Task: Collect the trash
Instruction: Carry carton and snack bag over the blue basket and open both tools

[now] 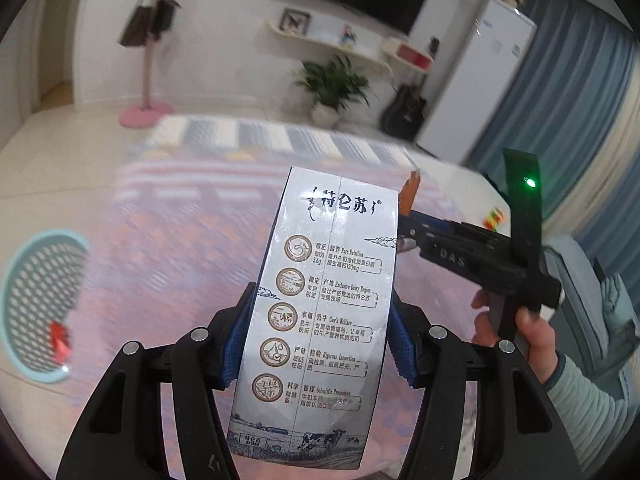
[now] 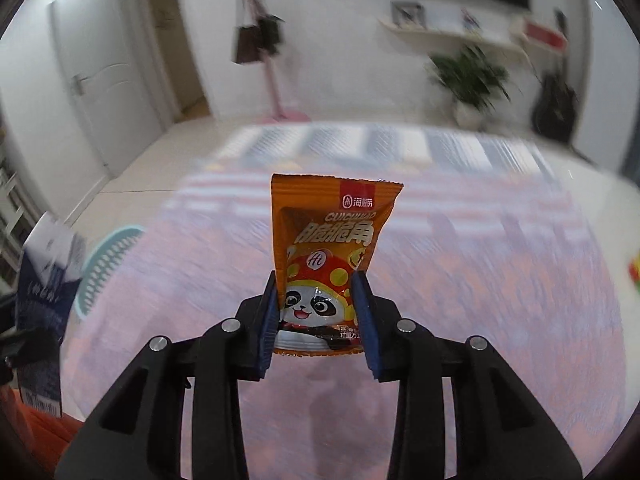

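My left hand-held gripper (image 1: pixel 312 344) is clamped on a tall silver-white milk carton with blue print (image 1: pixel 320 312), my right hand-held gripper (image 2: pixel 316 318) pinches an orange panda-print snack packet (image 2: pixel 326 256), both over a pink patterned rug (image 1: pixel 180 248), with a teal perforated plastic basket (image 1: pixel 40 304) at nine o'clock.

Milk carton (image 1: pixel 320 320) bottom edge hidden behind left gripper's (image 1: pixel 316 344) frame. Snack packet (image 2: pixel 328 264) sides covered by right gripper's pads (image 2: pixel 269 320). Rug (image 2: pixel 480 280) motion-blurred. Teal basket (image 1: pixel 40 304) cut by frame edge; red item (image 1: pixel 60 340) inside unidentifiable.
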`<state>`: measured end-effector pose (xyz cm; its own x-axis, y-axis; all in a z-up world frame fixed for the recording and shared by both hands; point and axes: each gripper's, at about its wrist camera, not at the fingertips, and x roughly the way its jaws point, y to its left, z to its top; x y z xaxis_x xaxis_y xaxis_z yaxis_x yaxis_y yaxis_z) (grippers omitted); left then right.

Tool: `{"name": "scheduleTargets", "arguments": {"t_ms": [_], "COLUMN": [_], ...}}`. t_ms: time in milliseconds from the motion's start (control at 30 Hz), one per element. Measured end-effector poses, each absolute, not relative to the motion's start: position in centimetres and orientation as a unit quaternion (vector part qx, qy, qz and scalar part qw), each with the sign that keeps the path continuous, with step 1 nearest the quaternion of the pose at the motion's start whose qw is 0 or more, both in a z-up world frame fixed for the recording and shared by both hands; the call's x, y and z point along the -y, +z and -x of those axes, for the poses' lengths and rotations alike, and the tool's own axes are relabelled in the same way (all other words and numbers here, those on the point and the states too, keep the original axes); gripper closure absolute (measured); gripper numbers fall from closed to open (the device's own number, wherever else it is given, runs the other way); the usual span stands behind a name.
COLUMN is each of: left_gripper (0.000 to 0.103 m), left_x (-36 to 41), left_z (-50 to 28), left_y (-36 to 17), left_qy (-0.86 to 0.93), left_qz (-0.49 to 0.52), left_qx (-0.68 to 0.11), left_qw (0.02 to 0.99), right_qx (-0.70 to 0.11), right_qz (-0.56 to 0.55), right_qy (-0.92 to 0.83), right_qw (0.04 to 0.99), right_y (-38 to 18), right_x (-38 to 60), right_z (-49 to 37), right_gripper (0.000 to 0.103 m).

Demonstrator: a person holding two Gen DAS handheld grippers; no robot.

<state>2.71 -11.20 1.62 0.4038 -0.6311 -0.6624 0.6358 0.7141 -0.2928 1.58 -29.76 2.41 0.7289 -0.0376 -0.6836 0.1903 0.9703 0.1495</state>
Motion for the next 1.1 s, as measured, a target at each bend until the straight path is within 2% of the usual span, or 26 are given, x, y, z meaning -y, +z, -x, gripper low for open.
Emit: {"name": "scheduleTargets", "arguments": {"t_ms": [233, 433, 733, 1100], "left_gripper": [0.046, 0.046, 0.046, 0.046], "left_x": [3.4, -4.8, -14.0, -17.8], "left_z": [-6.7, -10.4, -17.3, -22.0], "left_y": [4.6, 4.8, 0.6, -6.3], "left_qy": [-0.305, -0.222, -0.128, -0.091], "left_qz": [0.036, 0.075, 0.131, 0.168], "left_qx": [-0.364, -0.356, -0.372, -0.419], "left_qw": [0.879, 0.905, 0.91, 0.888], "right_qx": [-0.322, -0.326, -0.377, -0.461], "right_qz": [-0.056, -0.038, -0.024, -0.002], "right_qy": [0.031, 0.11, 0.185, 0.184], "right_qw": [0.945, 0.938, 0.907, 0.868], "right_y": [7.6, 8.1, 4.2, -3.3], "right_x": [19.8, 11.9, 1.8, -3.4], "right_z": [-6.9, -12.3, -20.6, -26.5], "right_gripper": [0.07, 0.07, 0.07, 0.065]}}
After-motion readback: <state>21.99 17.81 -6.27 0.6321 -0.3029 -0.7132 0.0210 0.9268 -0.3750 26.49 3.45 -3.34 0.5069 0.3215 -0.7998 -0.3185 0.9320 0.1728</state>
